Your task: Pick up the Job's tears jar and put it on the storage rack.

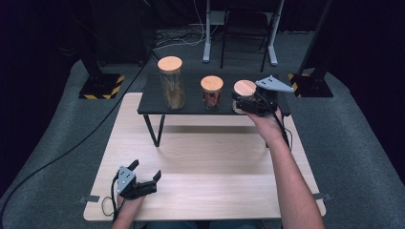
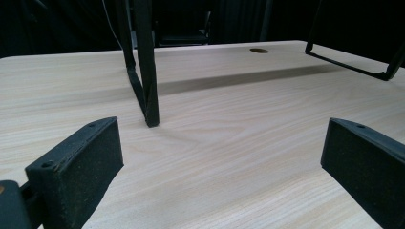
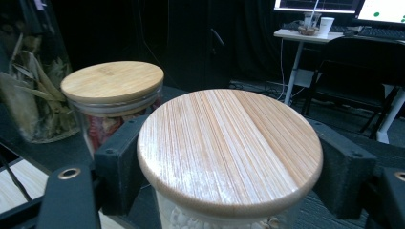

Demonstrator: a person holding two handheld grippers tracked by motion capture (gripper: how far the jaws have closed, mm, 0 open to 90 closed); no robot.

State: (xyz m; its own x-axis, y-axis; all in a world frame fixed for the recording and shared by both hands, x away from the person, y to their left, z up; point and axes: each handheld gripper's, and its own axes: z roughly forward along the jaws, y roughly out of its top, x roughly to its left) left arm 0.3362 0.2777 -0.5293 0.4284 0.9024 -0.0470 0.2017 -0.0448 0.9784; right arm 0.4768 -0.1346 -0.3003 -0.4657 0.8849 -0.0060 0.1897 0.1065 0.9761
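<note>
Gripping a short jar [image 3: 229, 152] on the shelf [image 1: 153, 102], right tool [image 1: 249, 104] clamped on it — left tool [image 1: 143, 183] apart, resting on the bench [image 1: 210, 162].

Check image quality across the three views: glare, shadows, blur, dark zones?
High view: soft overall, surroundings dark, the black shelf casts a shadow band on the wooden table. Left gripper view: sharp wood grain, shelf leg shadowed, background black. Right gripper view: pale sheen on the near jar's bamboo lid, monitors blown out, tall jar dim.

A pale wooden desk [image 1: 205, 167] carries a black shelf [image 1: 153, 102] along its far edge; three wooden-lidded jars stand on the shelf: tall jar [image 1: 171, 83], middle jar [image 1: 211, 92], right jar [image 1: 242, 93].
</note>
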